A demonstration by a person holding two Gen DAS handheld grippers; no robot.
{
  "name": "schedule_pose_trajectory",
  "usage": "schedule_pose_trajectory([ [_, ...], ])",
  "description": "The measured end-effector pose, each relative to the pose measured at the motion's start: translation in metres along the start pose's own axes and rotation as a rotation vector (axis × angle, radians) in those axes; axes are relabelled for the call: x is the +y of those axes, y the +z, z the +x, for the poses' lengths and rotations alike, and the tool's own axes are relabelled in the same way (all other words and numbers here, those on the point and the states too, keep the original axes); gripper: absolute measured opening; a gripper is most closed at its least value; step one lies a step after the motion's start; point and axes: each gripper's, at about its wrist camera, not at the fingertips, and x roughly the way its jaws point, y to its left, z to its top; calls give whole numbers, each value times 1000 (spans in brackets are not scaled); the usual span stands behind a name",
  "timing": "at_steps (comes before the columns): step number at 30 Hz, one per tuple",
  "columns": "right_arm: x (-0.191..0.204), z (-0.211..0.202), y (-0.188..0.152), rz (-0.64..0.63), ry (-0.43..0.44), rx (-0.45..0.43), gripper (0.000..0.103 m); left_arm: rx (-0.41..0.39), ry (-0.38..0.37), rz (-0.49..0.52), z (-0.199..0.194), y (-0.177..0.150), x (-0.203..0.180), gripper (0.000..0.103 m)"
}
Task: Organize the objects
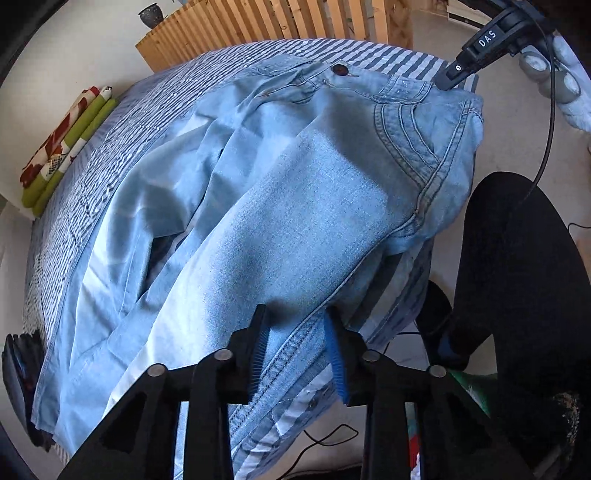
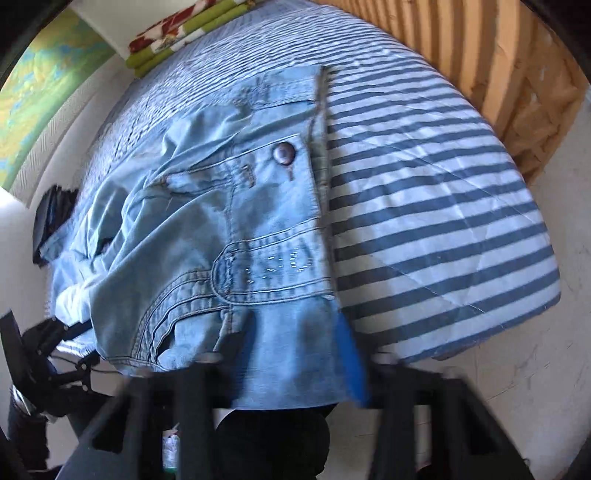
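Note:
Light blue jeans (image 1: 280, 206) lie spread over a bed with a blue-and-white striped cover (image 1: 88, 162). My left gripper (image 1: 295, 332) points down at the near edge of a trouser leg. Its blue pads (image 1: 334, 354) stand apart with the side seam lying flat between them, not pinched. My right gripper (image 1: 448, 79) meets the waistband (image 1: 406, 88) at the bed's far corner. In the blurred right wrist view the waistband denim (image 2: 273, 266) drapes over the right gripper (image 2: 291, 369) and hides one finger; it is shut on the cloth. The jeans' button (image 2: 283, 153) faces up.
Folded green and red floral cloth (image 1: 70, 140) lies by the wall. A wooden slatted frame (image 1: 280, 22) stands past the bed, with a dark vase (image 1: 150, 14) on the floor. A person's dark-clad leg (image 1: 517, 280) is at the right, with cables (image 1: 325, 439) underfoot. A dark object (image 1: 20, 362) sits at the bed's left edge.

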Motion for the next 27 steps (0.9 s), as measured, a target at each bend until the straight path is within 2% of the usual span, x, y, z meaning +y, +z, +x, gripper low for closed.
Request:
schedule_pose_trajectory([
  [1, 5, -1, -1, -19, -4, -5, 3, 3, -9, -11, 1, 0, 2, 12],
  [2, 11, -4, -2, -42, -20, -13, 0, 4, -18, -24, 0, 1, 6, 8],
  [4, 20, -15, -2, -83, -49, -42, 0, -1, -45, -52, -3, 1, 12, 4],
  [10, 32, -76, 13, -121, -57, -179, 0, -47, -64, -68, -37, 3, 29, 4],
  [12, 32, -88, 20, -126, -36, -195, 0, -51, -74, -78, -44, 3, 34, 4],
  [14, 28, -85, 23, -123, -29, -149, 4, -47, -80, -74, -44, 2, 34, 4],
  [15, 25, -79, 22, -119, -34, -119, 16, -42, -82, -70, -43, 0, 32, 4],
  [17, 18, -64, 15, -95, -57, -72, 33, -30, -89, -56, -40, -7, 24, 4],
  [21, -10, -32, 5, -9, -15, 9, 34, -2, -106, -54, -26, -21, 14, 4],
  [27, -38, 7, 10, 105, 77, 83, 34, 15, -120, -72, -21, -17, 16, 3],
])
